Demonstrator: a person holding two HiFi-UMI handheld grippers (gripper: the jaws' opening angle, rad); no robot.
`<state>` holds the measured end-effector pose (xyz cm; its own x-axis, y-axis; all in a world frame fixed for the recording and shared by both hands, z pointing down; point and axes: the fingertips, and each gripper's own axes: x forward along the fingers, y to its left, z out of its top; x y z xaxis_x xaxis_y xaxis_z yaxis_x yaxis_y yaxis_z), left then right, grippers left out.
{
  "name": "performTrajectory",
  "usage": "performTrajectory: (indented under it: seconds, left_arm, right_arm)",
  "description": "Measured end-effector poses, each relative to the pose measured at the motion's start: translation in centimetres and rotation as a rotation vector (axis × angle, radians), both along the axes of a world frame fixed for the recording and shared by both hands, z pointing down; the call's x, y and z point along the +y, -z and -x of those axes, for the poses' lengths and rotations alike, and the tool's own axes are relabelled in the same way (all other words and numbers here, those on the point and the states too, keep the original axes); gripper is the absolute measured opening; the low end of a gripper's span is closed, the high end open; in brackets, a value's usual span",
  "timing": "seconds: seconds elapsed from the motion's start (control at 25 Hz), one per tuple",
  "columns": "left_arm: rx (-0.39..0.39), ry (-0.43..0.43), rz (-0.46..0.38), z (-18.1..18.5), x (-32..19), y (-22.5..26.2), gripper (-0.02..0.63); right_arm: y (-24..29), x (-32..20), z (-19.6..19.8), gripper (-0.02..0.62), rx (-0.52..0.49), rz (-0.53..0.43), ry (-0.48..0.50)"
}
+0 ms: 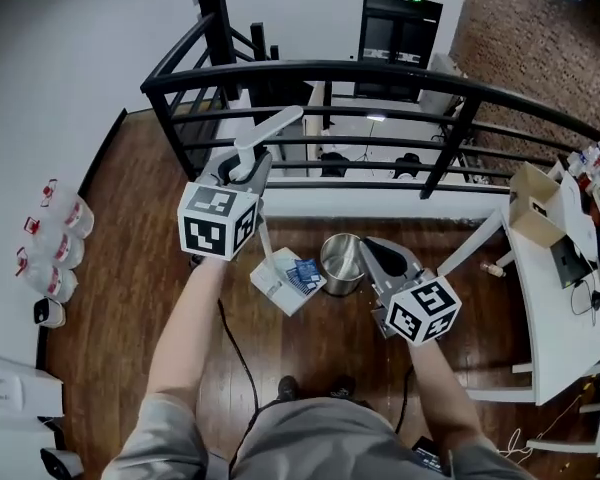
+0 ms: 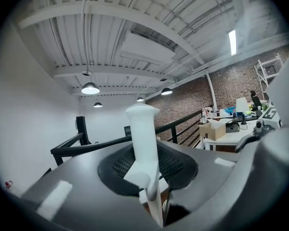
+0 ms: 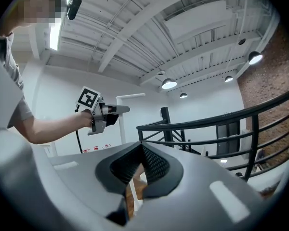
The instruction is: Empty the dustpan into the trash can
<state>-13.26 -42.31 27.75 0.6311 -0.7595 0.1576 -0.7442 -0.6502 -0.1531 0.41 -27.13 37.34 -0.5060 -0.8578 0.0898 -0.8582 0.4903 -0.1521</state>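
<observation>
In the head view my left gripper is raised at the left and is shut on the white handle of the dustpan. The handle's thin stem runs down to the white pan, which hangs over the wooden floor with blue scraps on it. The pan's edge sits right beside a round metal trash can. In the left gripper view the handle stands upright between the jaws of that gripper. My right gripper hovers just right of the can. In its own view the right gripper is shut and holds nothing.
A black metal railing crosses behind the trash can. A white table with a cardboard box stands at the right. Several bottles line the left wall. A black cable trails over the floor by my feet.
</observation>
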Motion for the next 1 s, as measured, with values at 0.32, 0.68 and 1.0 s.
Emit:
performTrajectory:
  seconds: [0.32, 0.68, 1.0]
  left_arm:
    - [0.000, -0.063, -0.055, -4.7, -1.6, 3.5, 0.081]
    - [0.019, -0.126, -0.125, -8.8, -2.7, 7.0, 0.078]
    - [0.004, -0.175, -0.117, -13.2, -4.1, 4.4, 0.080]
  right_arm:
    - [1.5, -0.9, -2.9, -0.002, 0.012, -0.042, -0.027]
    - [2.0, -1.9, -5.5, -0.002, 0.013, -0.050, -0.057]
    - [1.4, -1.4, -8.1, -0.002, 0.012, -0.033, -0.110]
